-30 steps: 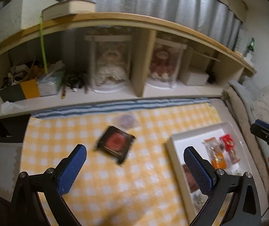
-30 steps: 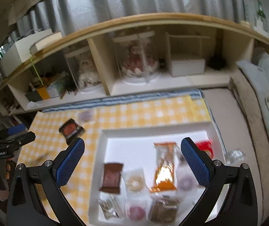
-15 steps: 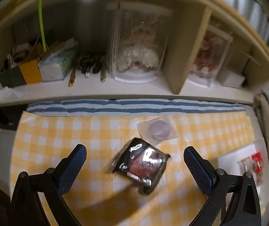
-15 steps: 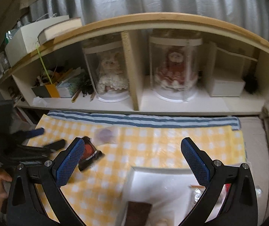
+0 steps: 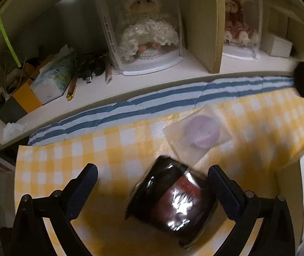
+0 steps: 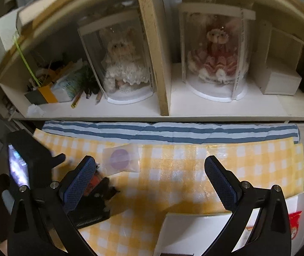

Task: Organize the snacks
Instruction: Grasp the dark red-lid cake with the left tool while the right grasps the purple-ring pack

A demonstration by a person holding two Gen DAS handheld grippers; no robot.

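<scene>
Black packet: a glossy black plastic snack packet with a red printed centre [image 5: 173, 200] lies on the yellow-and-white checked cloth [image 5: 113, 149], between the two blue-padded fingers of the left gripper [image 5: 153, 188]; its right edge is close against the right finger, and whether they touch cannot be told. Its image is smeared by blur.
Left gripper: jaws spread wide, nothing pinched; the packet fills the right half of the gap.
Clear packet: a see-through square packet holding a pale purple round snack [image 5: 201, 131] lies flat on the checked cloth just beyond the black packet, near the blue-and-white striped cloth [image 5: 152, 102].
Same pair from the right wrist view: the clear packet [image 6: 121, 156] sits ahead of the left gripper [image 6: 96, 194], which covers most of the black packet.
Right gripper [image 6: 149, 181]: jaws spread wide and empty, over bare checked cloth.
White tray [image 6: 186, 230]: its corner is at the lower edge under the right gripper, with a red snack wrapper [image 6: 294, 224] at its right side.
Shelf: a cream wooden shelf unit [image 6: 162, 111] stands behind the striped cloth, holding a white-dressed doll in a clear case [image 6: 124, 64], a pink-dressed doll in a clear case [image 6: 216, 59], a tissue box [image 5: 54, 76] and a small white box [image 6: 280, 83].
</scene>
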